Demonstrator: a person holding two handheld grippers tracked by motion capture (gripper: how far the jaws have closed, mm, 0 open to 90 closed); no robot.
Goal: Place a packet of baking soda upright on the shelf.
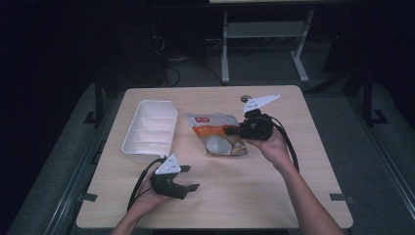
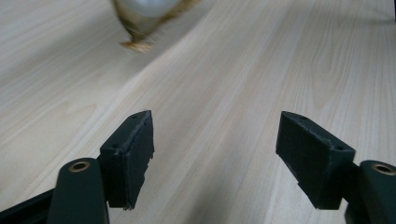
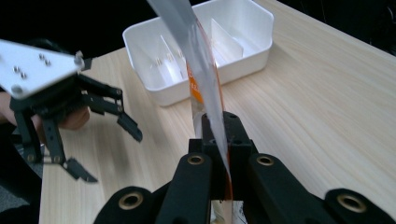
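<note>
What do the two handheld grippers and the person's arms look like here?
Both the left gripper and the right gripper are black, each topped by a pale grey three-cornered plate with small screws and trailing a black cable. The jaws are blocky black pads on arms with brass-ringed pivots. The forearms are bare, no sleeves showing.

One snack pouch (image 1: 218,134), one white tray (image 1: 149,128), two grippers.

wooden table (image 1: 274,186), white divided tray (image 1: 149,129)
</note>
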